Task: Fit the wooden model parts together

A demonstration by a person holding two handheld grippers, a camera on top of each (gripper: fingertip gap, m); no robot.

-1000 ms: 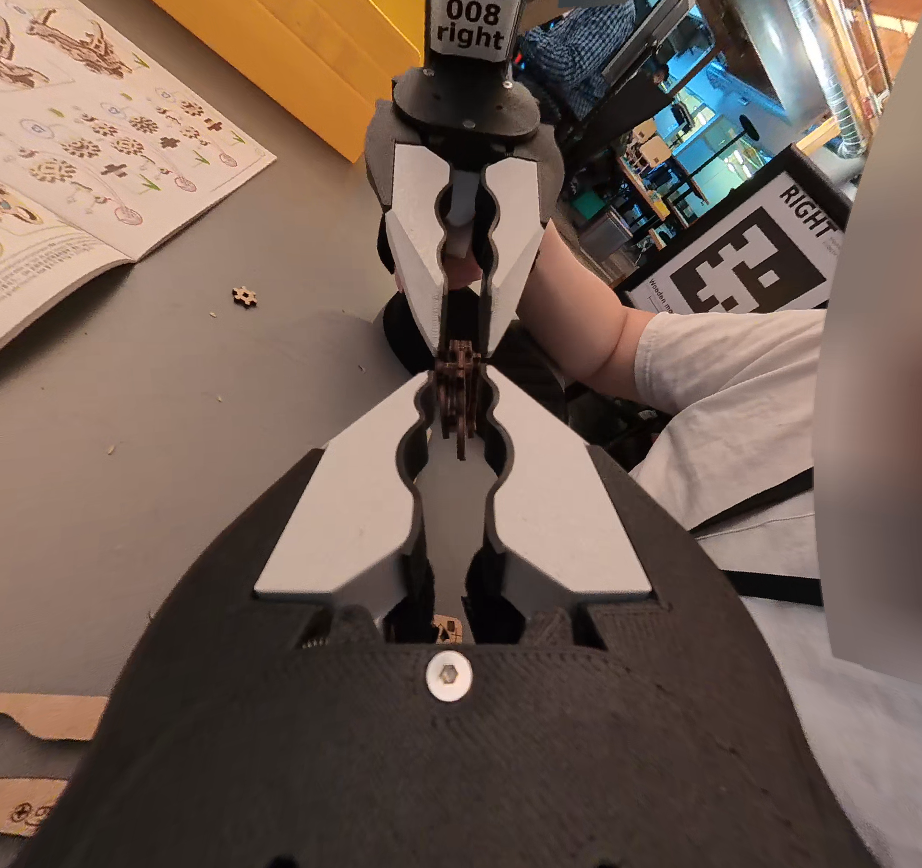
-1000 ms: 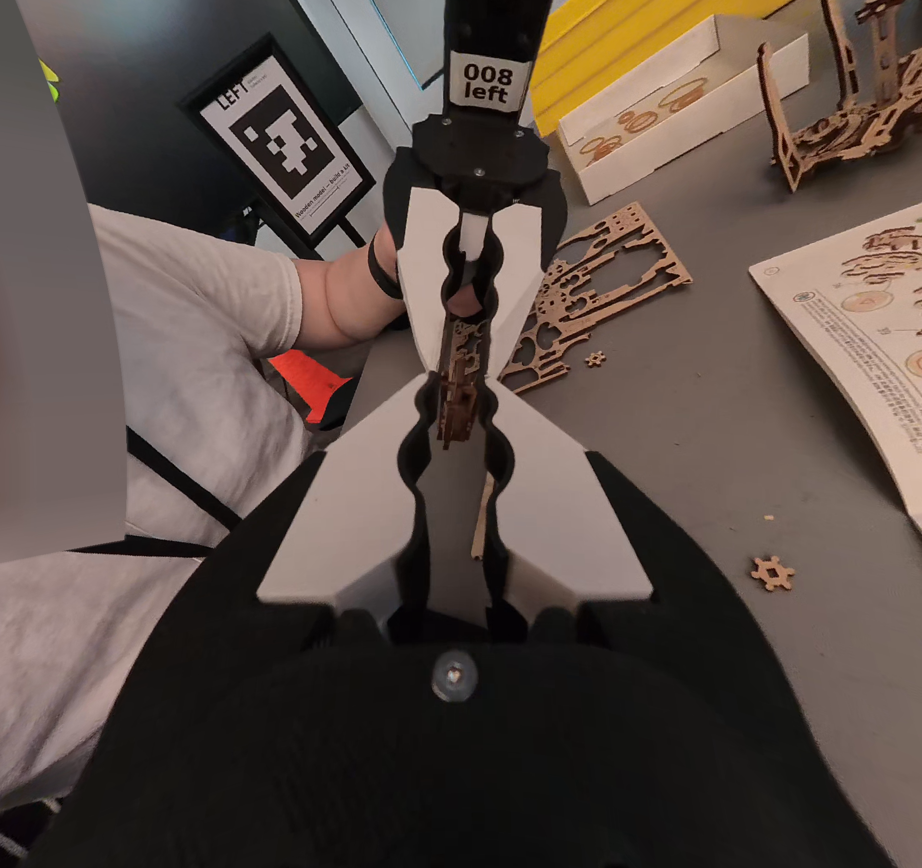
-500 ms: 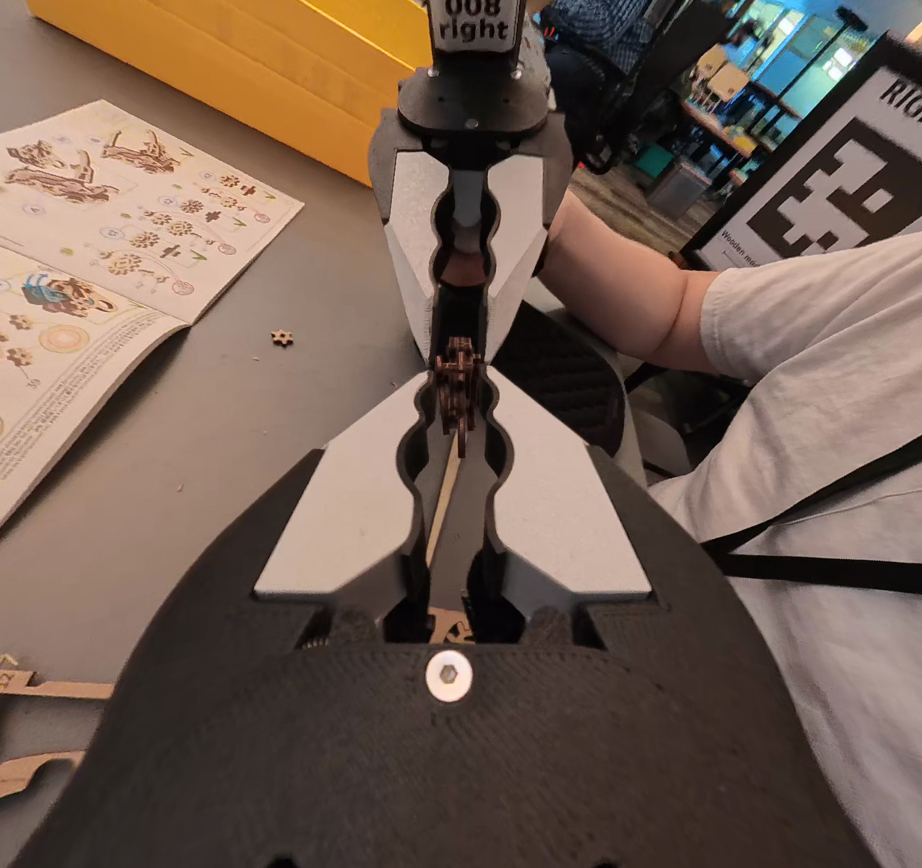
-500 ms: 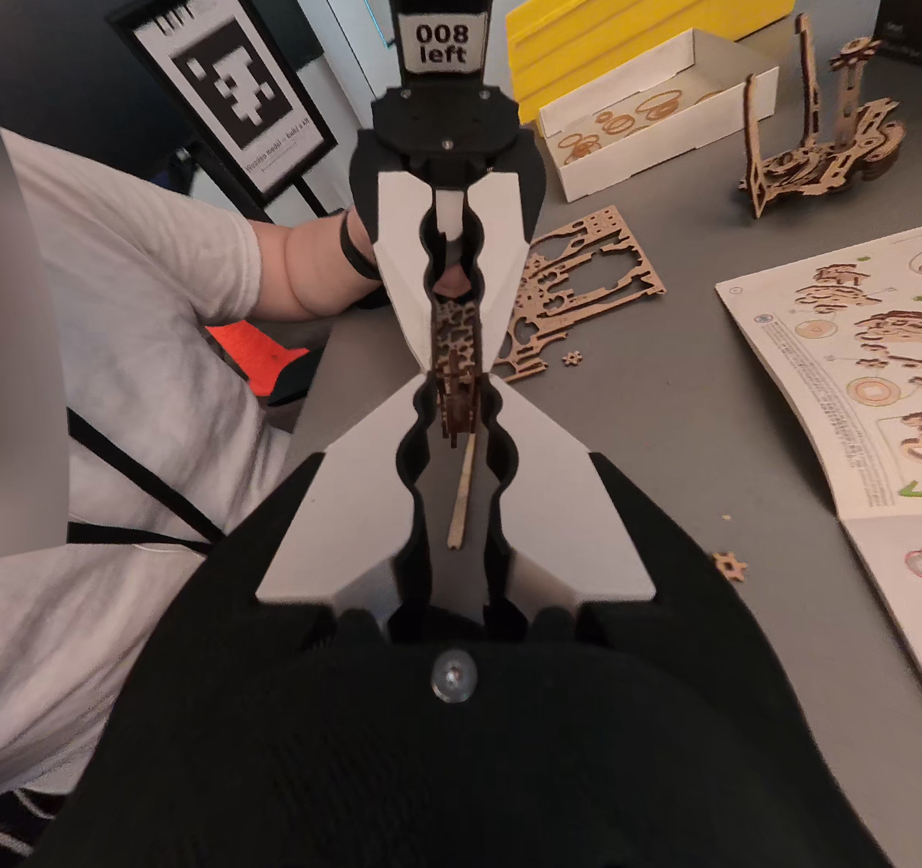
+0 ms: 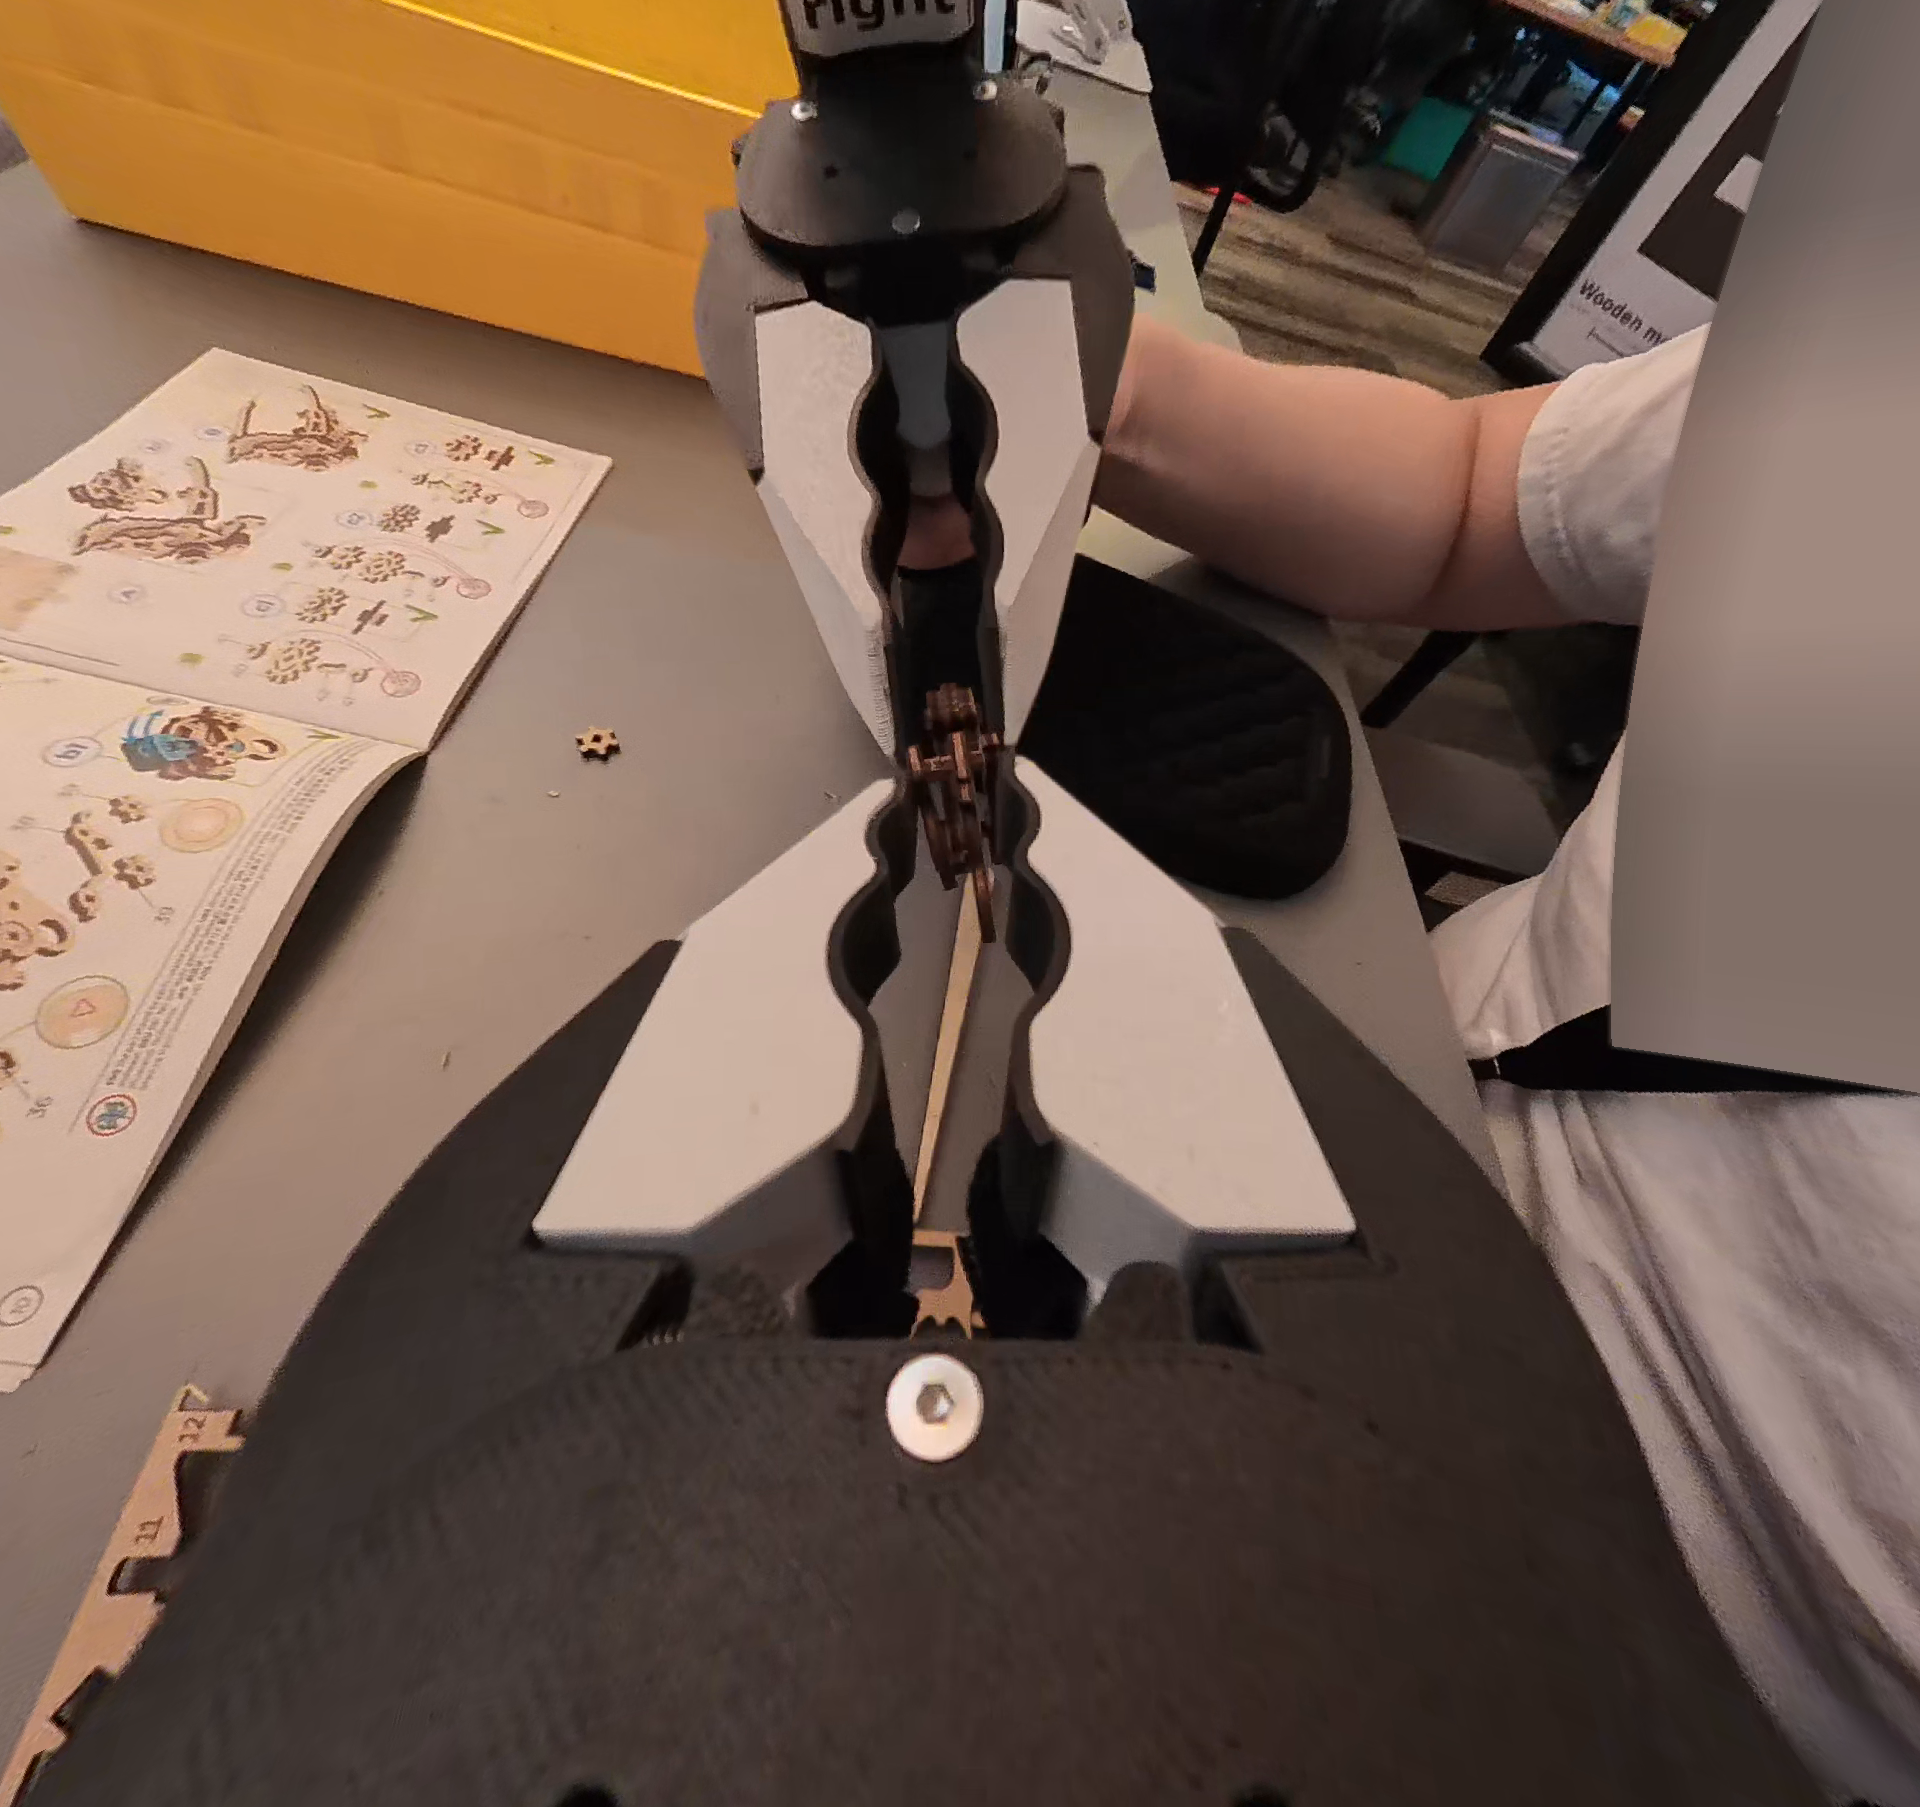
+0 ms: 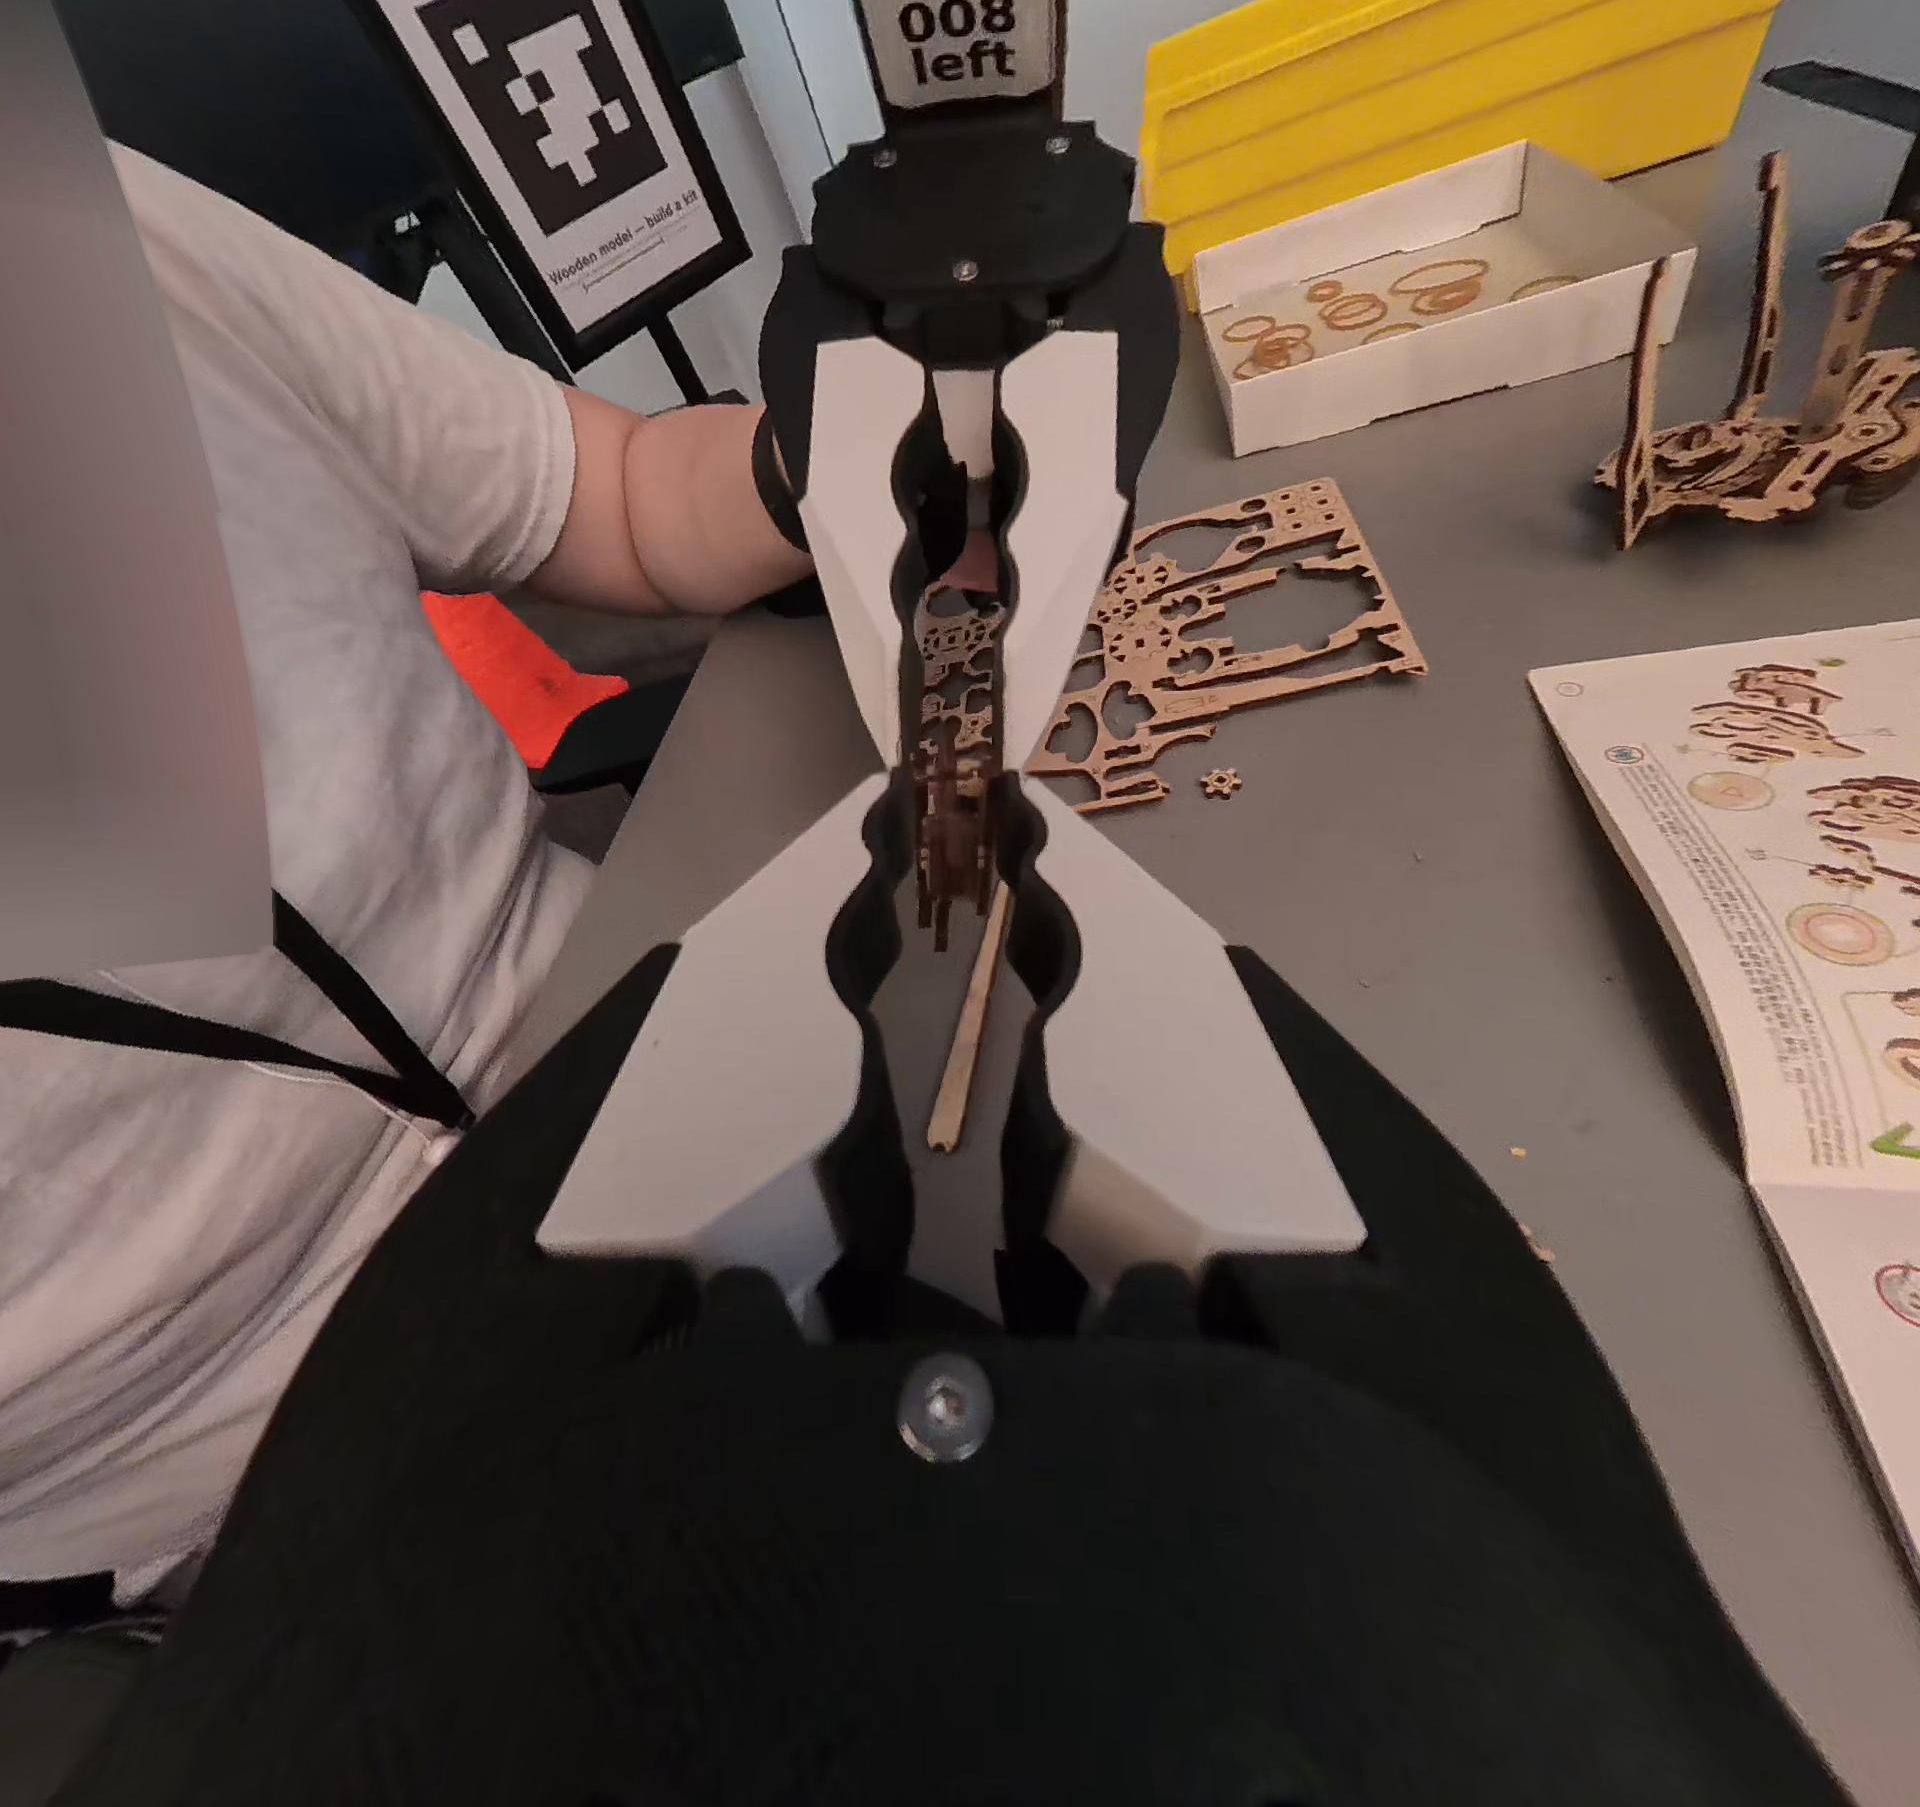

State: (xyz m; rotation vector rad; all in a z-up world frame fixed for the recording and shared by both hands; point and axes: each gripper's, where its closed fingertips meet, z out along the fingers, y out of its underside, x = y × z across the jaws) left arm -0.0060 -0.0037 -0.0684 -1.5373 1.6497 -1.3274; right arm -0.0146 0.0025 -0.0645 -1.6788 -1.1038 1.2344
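**Grippers met tip to tip over the wooden parts**

Grippers faced each other above the grey desk [image 6: 1455, 926], tips nearly touching, so that each could steady one side of the same small join. The left gripper [image 5: 951, 801] had its fingers drawn narrow around a thin flat wooden plate [image 6: 951, 677], seen almost edge-on and full of cut-outs. The right gripper [image 6: 951, 822] had its fingers equally narrow, pinching a dark cluster of little wooden gears [image 5: 951, 770]. Plate and cluster met in the gap where the four fingertips converged; whether they had fully seated could not be told. Holding both pieces close to the joint probably kept the thin wood from flexing while it was pressed home.

A pale wooden stick [image 6: 971, 1009] ran from the cluster back along the right gripper's fingers, apparently an axle for the gears.

An open instruction booklet [image 5: 208, 718] lay on the desk beside the work, within easy sight. A punched-out parts sheet [image 6: 1226, 656], a loose small gear [image 6: 1221, 783], a white box [image 6: 1455, 386] of rings, a yellow bin [image 6: 1455, 43] and a partly built model [image 6: 1766, 427] lay farther off.
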